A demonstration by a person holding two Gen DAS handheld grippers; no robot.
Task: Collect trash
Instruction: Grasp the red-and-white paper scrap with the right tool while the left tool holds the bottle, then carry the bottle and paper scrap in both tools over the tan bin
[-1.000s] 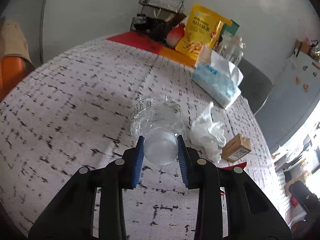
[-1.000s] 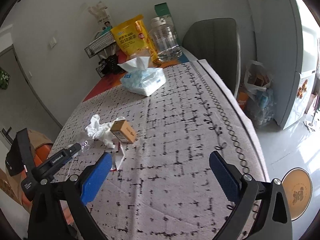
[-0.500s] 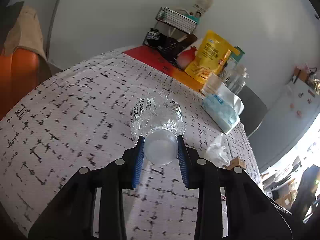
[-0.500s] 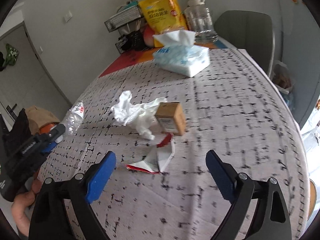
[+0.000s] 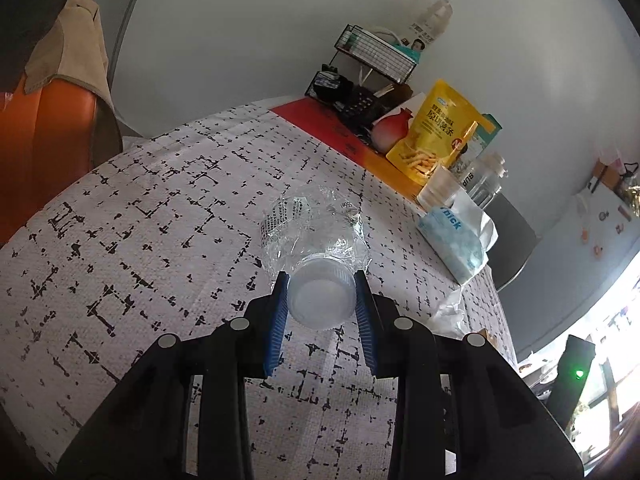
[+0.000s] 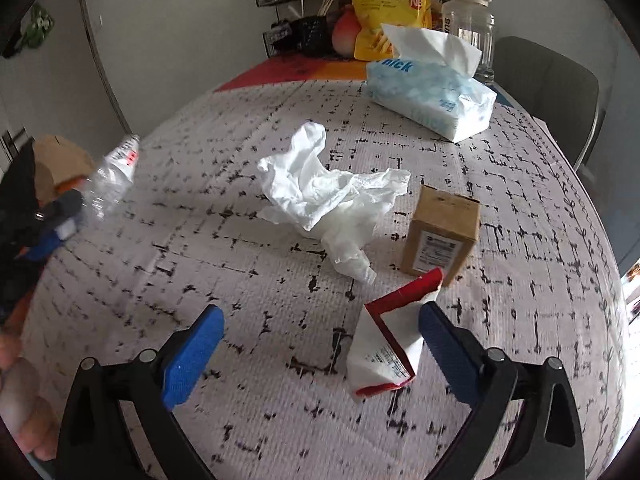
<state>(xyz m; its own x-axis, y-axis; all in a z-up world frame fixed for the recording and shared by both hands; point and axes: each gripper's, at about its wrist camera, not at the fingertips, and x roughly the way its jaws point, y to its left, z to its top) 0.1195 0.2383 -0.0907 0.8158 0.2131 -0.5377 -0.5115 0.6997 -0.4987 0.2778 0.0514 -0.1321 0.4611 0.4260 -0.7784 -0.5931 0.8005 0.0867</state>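
One crushed clear bottle (image 5: 314, 236) sits clamped in the left gripper (image 5: 321, 300) above the table (image 6: 248, 264); right gripper (image 6: 320, 348) (jaws opening, gripping nothing) straddles a red-white carton (image 6: 384, 348), near crumpled tissue (image 6: 320, 196) and cardboard box (image 6: 440, 236).

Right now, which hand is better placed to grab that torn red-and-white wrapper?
The right. Its hand-held gripper is opening just over the wrapper; the left one already grips a crushed bottle.
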